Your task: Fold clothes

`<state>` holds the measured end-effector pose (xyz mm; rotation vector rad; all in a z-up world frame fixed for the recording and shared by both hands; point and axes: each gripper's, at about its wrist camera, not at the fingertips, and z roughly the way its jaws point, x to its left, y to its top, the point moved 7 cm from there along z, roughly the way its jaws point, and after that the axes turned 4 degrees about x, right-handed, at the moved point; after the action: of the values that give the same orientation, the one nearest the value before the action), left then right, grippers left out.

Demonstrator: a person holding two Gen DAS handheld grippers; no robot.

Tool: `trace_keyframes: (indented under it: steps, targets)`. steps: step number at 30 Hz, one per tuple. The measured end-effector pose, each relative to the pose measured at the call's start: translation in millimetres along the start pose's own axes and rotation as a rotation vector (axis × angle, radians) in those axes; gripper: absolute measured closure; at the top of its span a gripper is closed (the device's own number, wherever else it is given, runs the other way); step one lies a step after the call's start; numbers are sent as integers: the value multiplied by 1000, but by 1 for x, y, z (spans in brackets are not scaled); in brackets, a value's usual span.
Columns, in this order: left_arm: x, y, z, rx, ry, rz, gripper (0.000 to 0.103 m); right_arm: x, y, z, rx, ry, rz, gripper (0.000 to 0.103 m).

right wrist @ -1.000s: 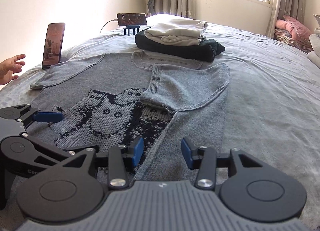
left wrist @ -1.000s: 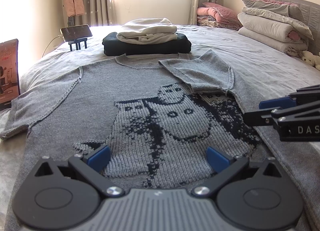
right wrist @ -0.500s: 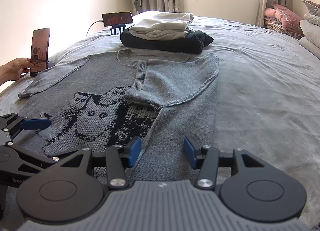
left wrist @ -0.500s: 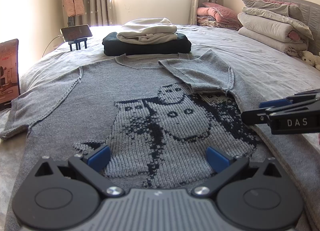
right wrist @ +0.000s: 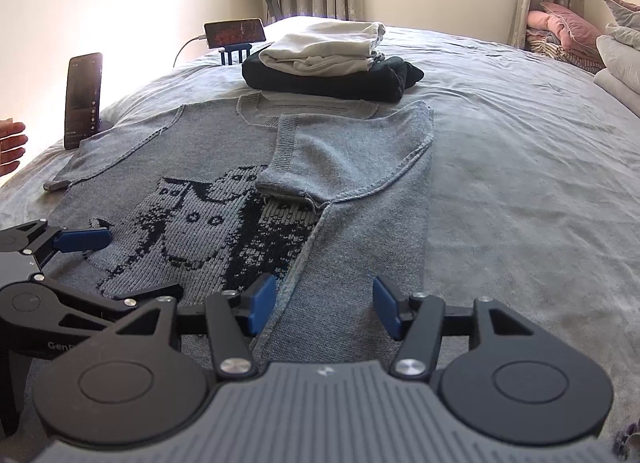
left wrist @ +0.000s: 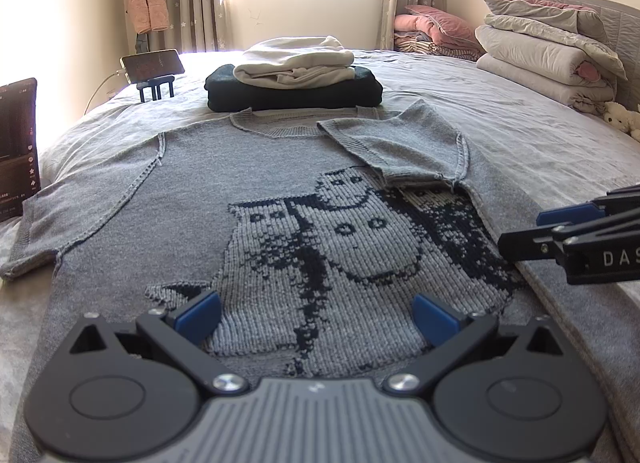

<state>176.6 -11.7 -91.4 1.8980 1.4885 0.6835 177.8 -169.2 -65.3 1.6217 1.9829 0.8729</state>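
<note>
Right claw [right wrist: 324, 313] opening, empty, above the folded-in right side of the grey sweater [left wrist: 280, 231] on the bed [right wrist: 520, 183]; left claw [left wrist: 316, 317] wide, empty. Next I fold the left sleeve [left wrist: 60, 231].

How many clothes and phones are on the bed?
Grey sweater: 1
Folded dark garment: 1
Folded cream garment: 1
Phones: 2, one on a blue stand, one upright at the bed's edge
Total: 5

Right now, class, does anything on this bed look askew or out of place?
Only the sweater looks lopsided: one side is folded in with its sleeve across the chest, while the other sleeve lies spread out.
</note>
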Motion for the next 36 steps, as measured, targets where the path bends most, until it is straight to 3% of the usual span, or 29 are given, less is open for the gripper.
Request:
trace_keyframes:
  steps: [13, 29, 34, 36]
  targets:
    - [0, 0, 0, 0, 0, 0, 0, 8, -3, -18, 11, 106, 41, 36]
    - [0, 1, -2, 2, -3, 0, 0, 0, -12, -10, 41, 62, 76, 32]
    - [18, 8, -16, -23, -73, -114, 0, 2, -12, -9, 35, 55, 65, 31]
    - [30, 10, -20, -16, -64, -160, 0, 3, -12, -9, 30, 56, 66, 31]
